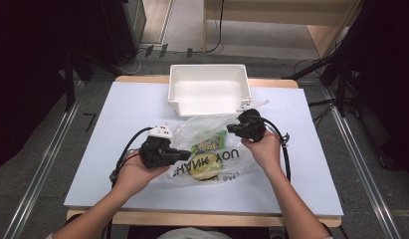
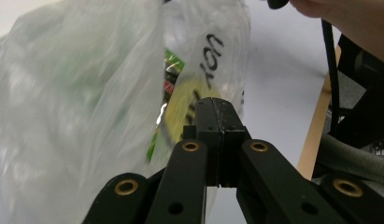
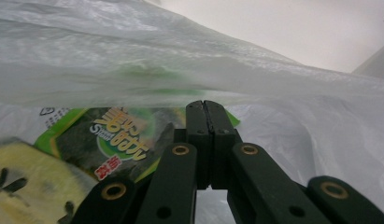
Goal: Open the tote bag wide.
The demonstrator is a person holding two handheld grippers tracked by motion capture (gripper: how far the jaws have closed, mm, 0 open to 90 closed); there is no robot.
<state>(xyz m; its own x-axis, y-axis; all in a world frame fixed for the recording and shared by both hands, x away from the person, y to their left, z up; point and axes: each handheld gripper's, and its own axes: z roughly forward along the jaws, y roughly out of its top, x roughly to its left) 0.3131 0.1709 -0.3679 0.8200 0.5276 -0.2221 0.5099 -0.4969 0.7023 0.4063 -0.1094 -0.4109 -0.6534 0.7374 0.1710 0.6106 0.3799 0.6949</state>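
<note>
A clear plastic bag (image 1: 191,127) printed with "THANK YOU" lies mid-table on the white sheet (image 1: 127,104). Inside it are a green snack packet (image 1: 210,145) and a round yellow item (image 1: 202,172). My left gripper (image 1: 186,154) is shut at the bag's left edge, its film bunched beside the tips (image 2: 216,105). My right gripper (image 1: 230,128) is shut at the bag's far right edge. In the right gripper view the film stretches taut from the tips (image 3: 204,106), with the green packet (image 3: 119,135) and yellow item (image 3: 26,182) below.
An empty white bin (image 1: 209,67) stands at the table's far edge, just behind the bag. Cables trail from both grippers across the sheet. Dark stands and floor cables surround the table.
</note>
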